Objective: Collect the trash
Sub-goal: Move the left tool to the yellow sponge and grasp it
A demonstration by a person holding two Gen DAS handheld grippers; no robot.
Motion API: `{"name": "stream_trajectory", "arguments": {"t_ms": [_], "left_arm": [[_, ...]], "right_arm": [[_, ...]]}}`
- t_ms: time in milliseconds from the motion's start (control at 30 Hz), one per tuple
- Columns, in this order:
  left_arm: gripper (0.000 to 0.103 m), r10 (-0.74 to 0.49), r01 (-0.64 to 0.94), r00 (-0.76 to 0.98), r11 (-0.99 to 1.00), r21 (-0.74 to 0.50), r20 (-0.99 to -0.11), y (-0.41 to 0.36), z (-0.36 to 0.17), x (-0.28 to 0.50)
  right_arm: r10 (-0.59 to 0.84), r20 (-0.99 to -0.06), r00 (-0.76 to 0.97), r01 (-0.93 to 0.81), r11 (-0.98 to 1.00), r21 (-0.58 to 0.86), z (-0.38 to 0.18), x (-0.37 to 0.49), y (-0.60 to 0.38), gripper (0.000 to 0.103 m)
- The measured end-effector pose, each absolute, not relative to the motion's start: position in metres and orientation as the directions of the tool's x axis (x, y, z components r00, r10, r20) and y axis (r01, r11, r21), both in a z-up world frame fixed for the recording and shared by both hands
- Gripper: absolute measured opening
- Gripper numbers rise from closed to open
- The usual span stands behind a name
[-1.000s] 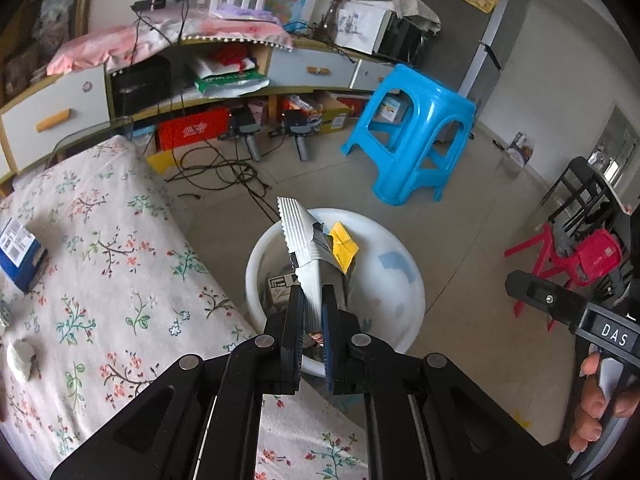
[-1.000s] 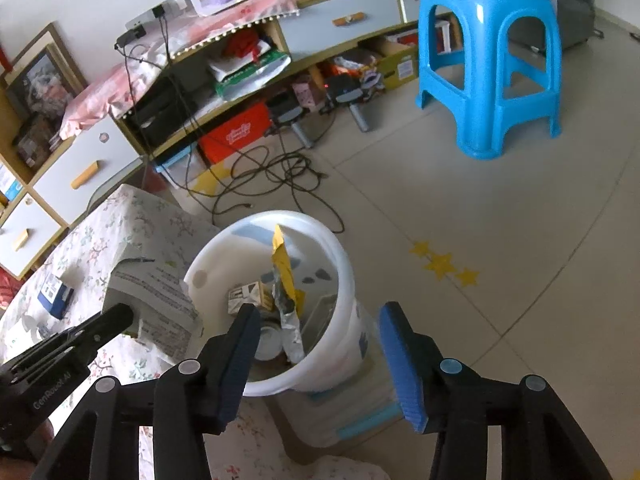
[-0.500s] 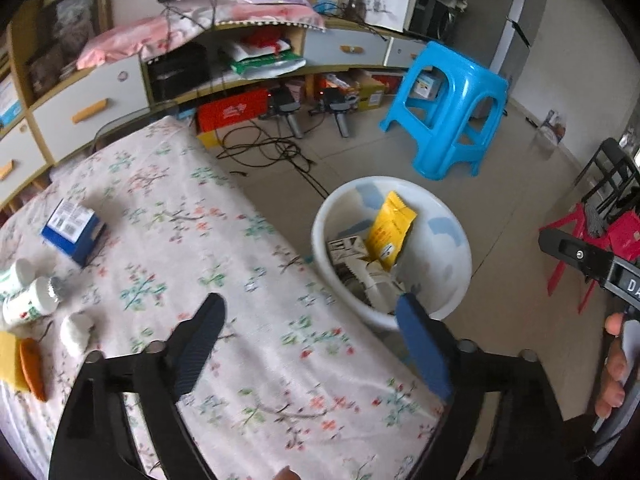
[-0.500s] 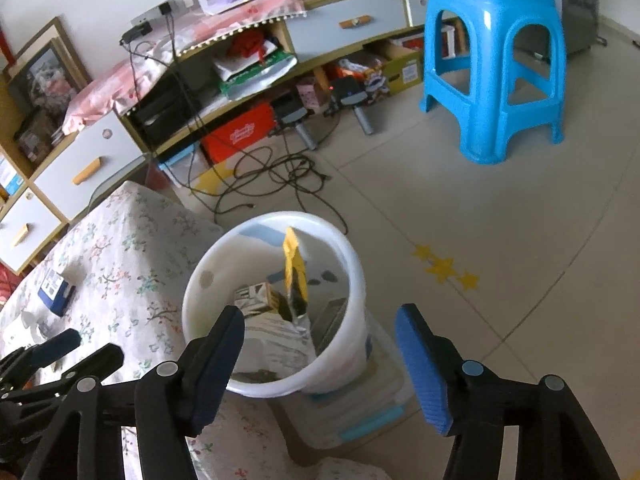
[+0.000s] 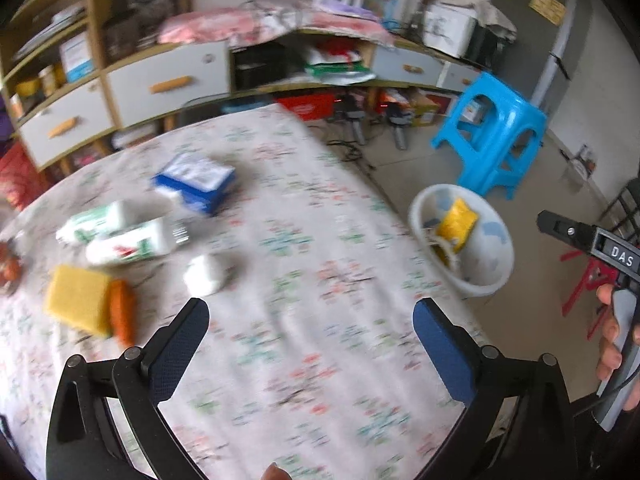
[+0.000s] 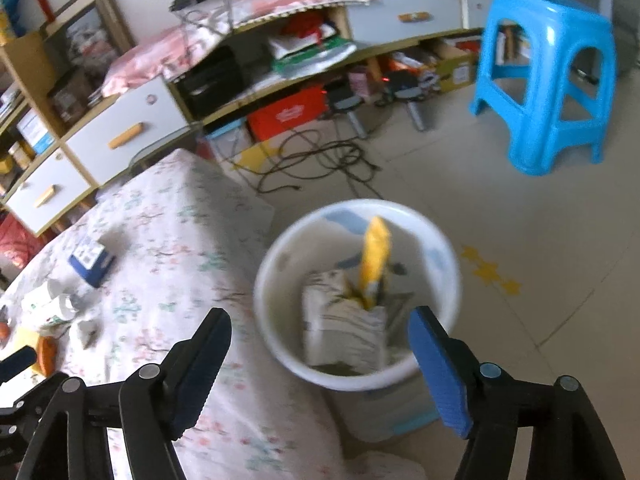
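Note:
A white bin (image 5: 500, 268) stands on the floor beside the floral-cloth table (image 5: 304, 264); it also shows in the right wrist view (image 6: 436, 236). It holds a yellow wrapper (image 6: 376, 252) and a grey-white bag (image 6: 344, 328). On the table lie a crumpled white wad (image 5: 206, 274), two white bottles (image 5: 120, 236), a blue box (image 5: 196, 180) and a yellow-orange sponge (image 5: 84, 306). My left gripper (image 5: 310, 320) is open and empty above the table. My right gripper (image 6: 316, 340) is open and empty above the bin.
A blue plastic stool (image 6: 548, 80) stands on the floor beyond the bin. Cables (image 6: 320, 160) lie on the floor by the low cabinet (image 6: 280, 60). Red chairs (image 5: 584, 280) stand at the right. The table edge runs close to the bin.
My left gripper opened and let the bag fall into the bin, then swung left over the table. My right gripper stayed open and shifted slightly over the bin.

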State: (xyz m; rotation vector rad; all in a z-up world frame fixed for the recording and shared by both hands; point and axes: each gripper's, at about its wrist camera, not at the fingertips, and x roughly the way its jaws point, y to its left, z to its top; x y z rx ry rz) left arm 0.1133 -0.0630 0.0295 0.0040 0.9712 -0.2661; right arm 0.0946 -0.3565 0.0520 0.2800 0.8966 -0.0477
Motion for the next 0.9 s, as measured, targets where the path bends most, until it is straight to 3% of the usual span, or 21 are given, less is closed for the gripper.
{"name": "stream_trajectory", "arguments": {"t_ms": [333,733,900], "left_arm": [[0.103,-0.019,-0.084,0.459,0.994,-0.065,-0.888,0.052,0.03,0.139],[0.103,0.025,-0.415,0.394,0.897,-0.154,-0.919,0.162,-0.001,0.169],[0.103,0.032,-0.452,0.393,0.877,-0.163,-0.919,0.162,-0.015,0.183]], "right_arm": [[0.096,-0.804,0.587,0.049,0.987,0.153,0.063,0.125,-0.265,0.084],[0.162,-0.851,0.5,-0.011,0.983,0.181,0.034,0.179,-0.18,0.087],[0.135,-0.873,0.469,-0.015,0.989,0.145,0.011,0.196,-0.163,0.087]]}}
